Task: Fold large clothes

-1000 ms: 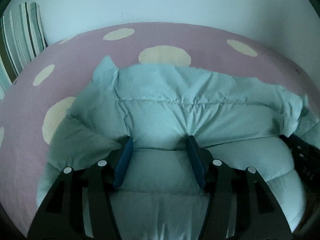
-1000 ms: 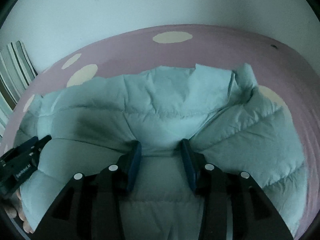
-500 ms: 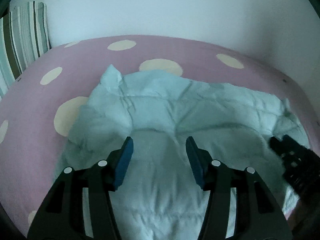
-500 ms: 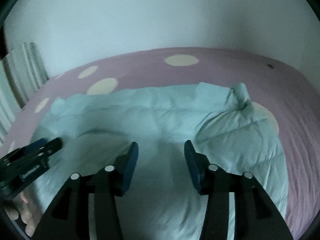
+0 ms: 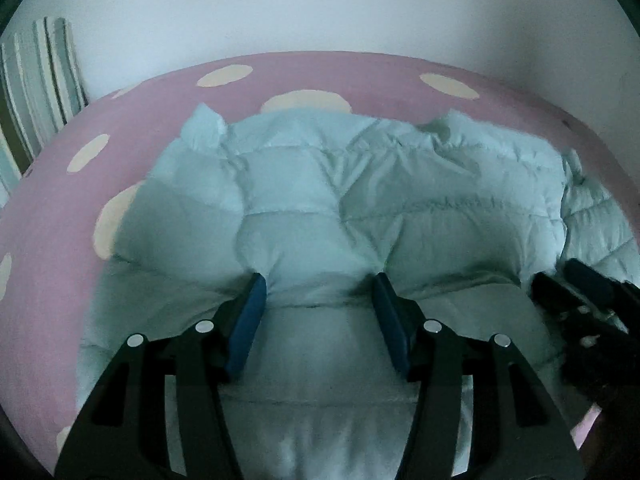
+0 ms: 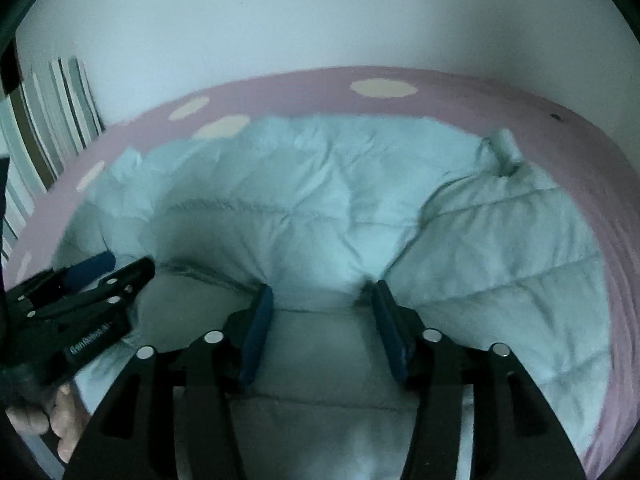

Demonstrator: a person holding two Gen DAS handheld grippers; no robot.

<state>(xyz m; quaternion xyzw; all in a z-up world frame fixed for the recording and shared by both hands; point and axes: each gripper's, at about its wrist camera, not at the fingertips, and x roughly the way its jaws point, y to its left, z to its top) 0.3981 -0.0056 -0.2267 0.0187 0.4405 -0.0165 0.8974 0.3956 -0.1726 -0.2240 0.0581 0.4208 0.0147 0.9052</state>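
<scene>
The left gripper [image 5: 318, 294] points steeply down at the bed, its 2 blue pads [image 5: 244, 324] set about half apart with a puffed ridge of the pale mint quilted down jacket [image 5: 400, 184] bulging between them; the pads press into the padding on both sides, so it is gripping a fold of the jacket. The right gripper [image 6: 320, 304] is tilted down the same way just beside it, and its jaws are opening, with a similar ridge of jacket between its blue pads [image 6: 258, 332] and the cloth touching both.

In the right wrist view the left gripper's black body carries small white lettering that is too blurred to read, and fingers of the person's left hand [image 6: 60, 420] show below it at the lower left edge.

The jacket lies spread across a pink bedsheet [image 5: 48, 240] with large cream dots. A striped pillow [image 5: 36, 92] leans at the left against the white wall [image 5: 320, 4].
</scene>
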